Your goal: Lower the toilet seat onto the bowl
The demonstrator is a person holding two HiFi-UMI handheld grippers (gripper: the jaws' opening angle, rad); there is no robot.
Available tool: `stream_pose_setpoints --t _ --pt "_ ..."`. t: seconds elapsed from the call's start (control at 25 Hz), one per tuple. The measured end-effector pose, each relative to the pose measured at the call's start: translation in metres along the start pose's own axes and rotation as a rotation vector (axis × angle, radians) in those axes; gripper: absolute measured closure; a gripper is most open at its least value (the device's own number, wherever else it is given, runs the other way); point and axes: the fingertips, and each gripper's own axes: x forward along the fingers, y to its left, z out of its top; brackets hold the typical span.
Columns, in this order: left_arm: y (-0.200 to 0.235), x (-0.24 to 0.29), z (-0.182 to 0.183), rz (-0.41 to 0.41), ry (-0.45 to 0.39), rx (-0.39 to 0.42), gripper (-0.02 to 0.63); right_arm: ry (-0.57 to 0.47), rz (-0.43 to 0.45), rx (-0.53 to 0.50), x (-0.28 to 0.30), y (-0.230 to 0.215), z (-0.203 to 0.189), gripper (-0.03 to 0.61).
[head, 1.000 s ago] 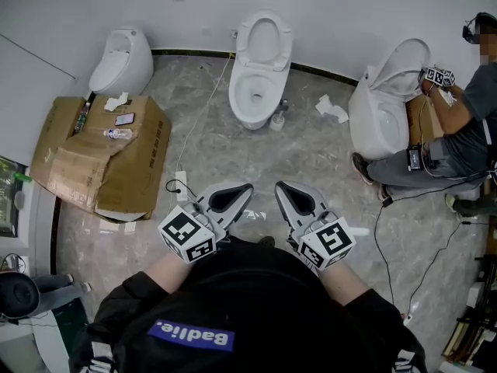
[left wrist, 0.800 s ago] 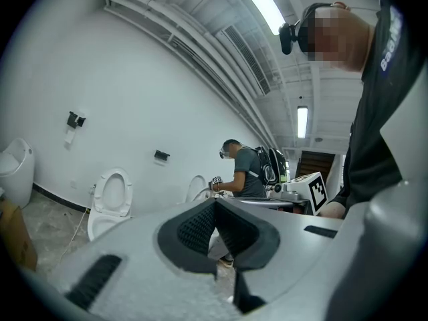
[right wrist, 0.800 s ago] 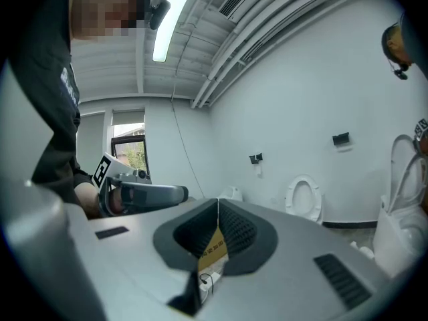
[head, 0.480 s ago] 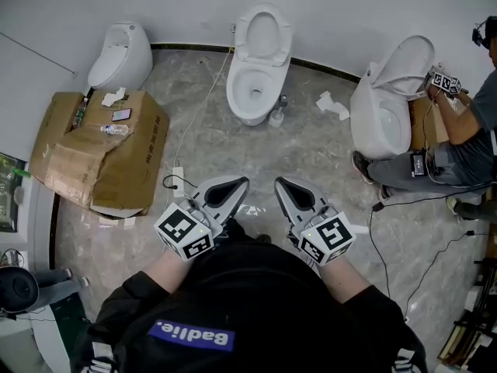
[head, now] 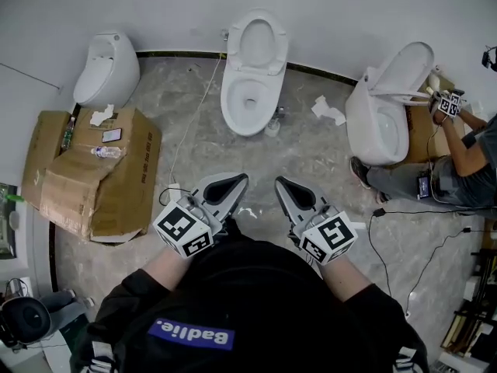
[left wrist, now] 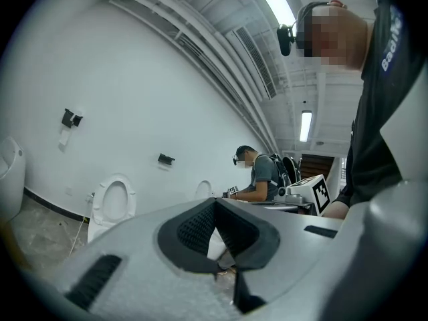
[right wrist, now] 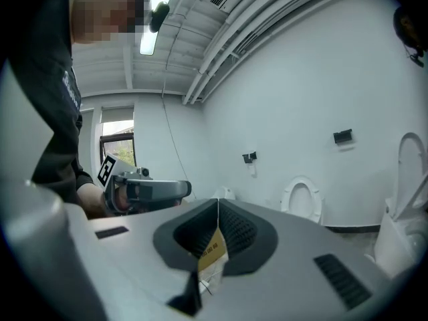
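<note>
Marble-patterned floor [head: 311,162] meets white wall [head: 62,6], where toilet seat [head: 244,43] stands raised.

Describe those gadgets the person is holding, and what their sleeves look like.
Each hand holds a pale grey plastic tool: left gripper, right gripper. Both taper to a pointed nose with a dark teardrop-shaped hollow lined by black ribbed fingers. A white cube with black square markers sits at each rear. The sleeves are black.

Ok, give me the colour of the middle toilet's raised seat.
White: the seat shows best in the head view.
</note>
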Motion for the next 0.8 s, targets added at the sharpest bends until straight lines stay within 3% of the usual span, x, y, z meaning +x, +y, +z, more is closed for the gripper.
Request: stream_pose_setpoints --t 0.36,0.8 --pt "0.103 0.020 0.046 -0.079 0.017 0.019 0.603 -0.006 -0.086 -0.003 0.089 -0.036 0.038 0.551" --pt "0.145 0.065 0.056 -0.093 0.029 0.014 0.603 -0.016 -0.082 0.006 0.133 -0.077 0.051 0.551"
